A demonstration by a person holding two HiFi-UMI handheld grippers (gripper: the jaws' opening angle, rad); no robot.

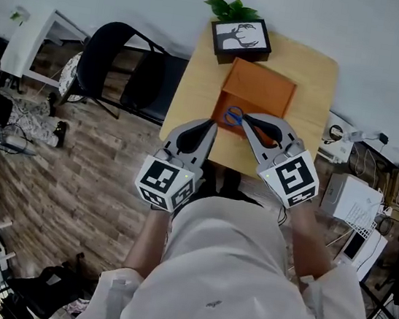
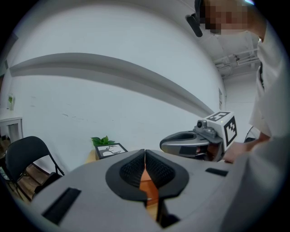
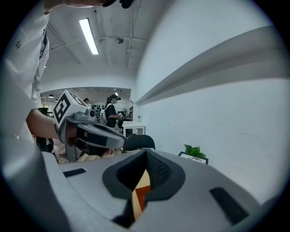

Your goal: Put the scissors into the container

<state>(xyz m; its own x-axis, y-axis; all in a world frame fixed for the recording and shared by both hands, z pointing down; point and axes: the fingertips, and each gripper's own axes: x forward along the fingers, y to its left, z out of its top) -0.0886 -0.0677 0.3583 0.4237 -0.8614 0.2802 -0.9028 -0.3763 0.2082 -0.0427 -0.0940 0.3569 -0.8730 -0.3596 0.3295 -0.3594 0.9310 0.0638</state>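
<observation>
The scissors, with blue handles, lie inside the orange container at its near left corner on the wooden table. My right gripper hovers over the container's near edge, its tips right beside the scissors' handles. It is shut with nothing between its jaws. My left gripper sits lower left, over the table's near edge, also shut and empty. A sliver of the orange container shows through the gap under the left pads.
A framed deer picture and a small green plant stand at the table's far end. A black chair sits left of the table. White boxes and cables lie on the floor at right. People stand far back.
</observation>
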